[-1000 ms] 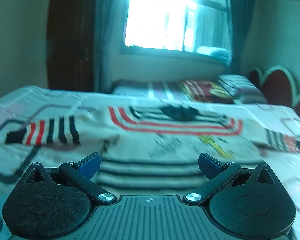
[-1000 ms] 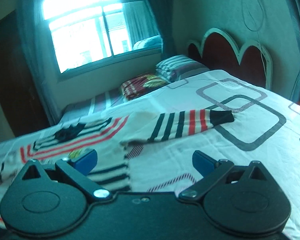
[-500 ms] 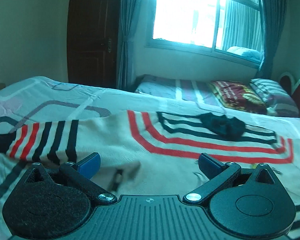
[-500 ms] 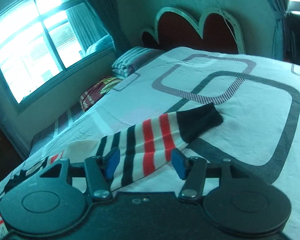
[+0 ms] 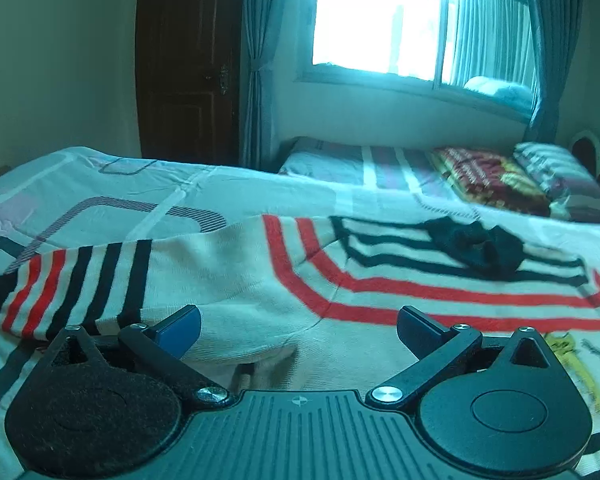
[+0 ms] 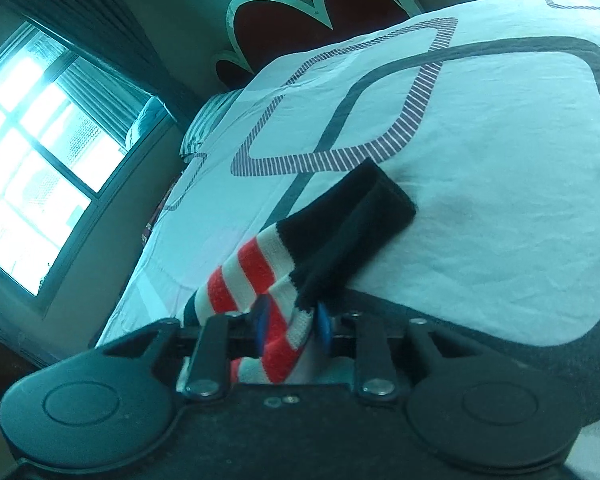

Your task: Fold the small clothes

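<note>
Closure has just come on the right gripper (image 6: 290, 326), whose jaws, open half a second ago, now pinch the sweater's striped right sleeve (image 6: 268, 280) behind its black cuff on the bed (image 6: 500, 200), ready for folding inward, while the left gripper (image 5: 298, 330) hovers with jaws spread above the sweater (image 5: 340, 280).

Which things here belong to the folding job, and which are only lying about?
Job:
striped sweater
its right sleeve, clamped by the right gripper
its left sleeve
left gripper, open

Lying about:
pillows
red blanket
patterned bedsheet
</note>
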Motion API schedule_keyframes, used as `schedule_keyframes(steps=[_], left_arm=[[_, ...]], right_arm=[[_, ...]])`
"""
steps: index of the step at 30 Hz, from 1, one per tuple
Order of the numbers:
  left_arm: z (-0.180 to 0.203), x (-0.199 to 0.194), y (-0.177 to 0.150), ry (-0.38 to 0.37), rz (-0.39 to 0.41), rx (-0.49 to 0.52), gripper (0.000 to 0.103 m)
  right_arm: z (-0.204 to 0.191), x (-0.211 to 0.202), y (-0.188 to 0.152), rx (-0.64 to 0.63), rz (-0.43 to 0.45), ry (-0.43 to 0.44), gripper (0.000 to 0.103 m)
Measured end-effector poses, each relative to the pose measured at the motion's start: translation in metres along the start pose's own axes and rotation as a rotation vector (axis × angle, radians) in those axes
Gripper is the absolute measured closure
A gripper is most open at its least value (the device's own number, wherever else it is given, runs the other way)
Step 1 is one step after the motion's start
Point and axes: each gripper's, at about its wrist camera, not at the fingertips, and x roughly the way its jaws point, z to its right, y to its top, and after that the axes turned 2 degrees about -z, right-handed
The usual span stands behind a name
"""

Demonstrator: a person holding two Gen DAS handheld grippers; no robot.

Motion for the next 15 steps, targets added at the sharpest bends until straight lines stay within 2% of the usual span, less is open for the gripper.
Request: schedule_keyframes(steps=[1,2,5,9,12,15], left_arm=[[0.0,0.003,0.0,0.001,-0.014,0.01,0.0],[-0.002,0.006,-0.001,-0.003,-0.03,0.02,0.0],[-0.004,0.01,-0.005,-0.013,-0.068,0.063,0.0],[-0.006,0.008,-0.012,-0.005,-0.07,0.094,0.0],[-0.01,0.007,-0.012,-0.017,-0.083,0.078,0.0],[-0.014,0.003,-0.008,-0.035,-0.057,0.071,0.0]], right_arm=[[0.003,0.001,0.002,0.005,-0.001,-0.004,0.092],[0.005,-0.001,0.003,0.007,-0.002,0.002,0.093],[-0.005,-0.004,0.003,-0.08,-0.004,-0.013,0.095],[-0.027,-0.011,0.003,-0.196,0.023,-0.023,0.095],[-0.057,-0.022,-0.002,-0.308,0.069,0.002,0.096],[-0.105,-0.031,-0.021,-0.448,0.087,0.081,0.096]])
